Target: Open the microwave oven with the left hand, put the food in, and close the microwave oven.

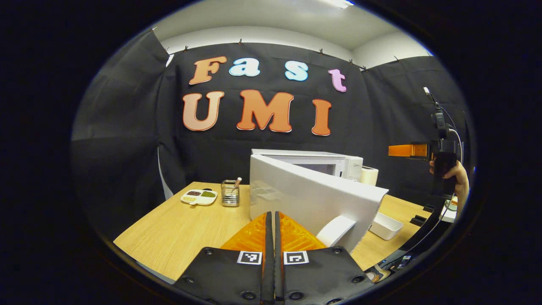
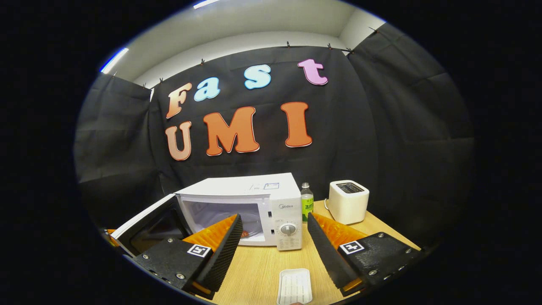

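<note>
The white microwave [image 2: 254,190] stands on the wooden table with its door [image 2: 148,226] swung wide open to the left. In the left gripper view the door's white outer face [image 1: 313,195] and handle [image 1: 336,231] are just ahead and to the right of my left gripper [image 1: 271,218], which is shut with nothing between its fingers. My right gripper [image 2: 274,216] is open in front of the microwave, empty. A small reddish thing [image 2: 244,233] lies on the lit cavity's floor, partly hidden behind a finger. Farther off, a hand [image 1: 459,178] holds the right gripper [image 1: 406,150] in the air.
An empty white tray [image 2: 294,286] lies on the table in front of the microwave. A bottle [image 2: 307,202] and a white toaster [image 2: 348,201] stand to its right. A divided dish with food [image 1: 199,196] and a metal holder [image 1: 230,193] sit to the door's left.
</note>
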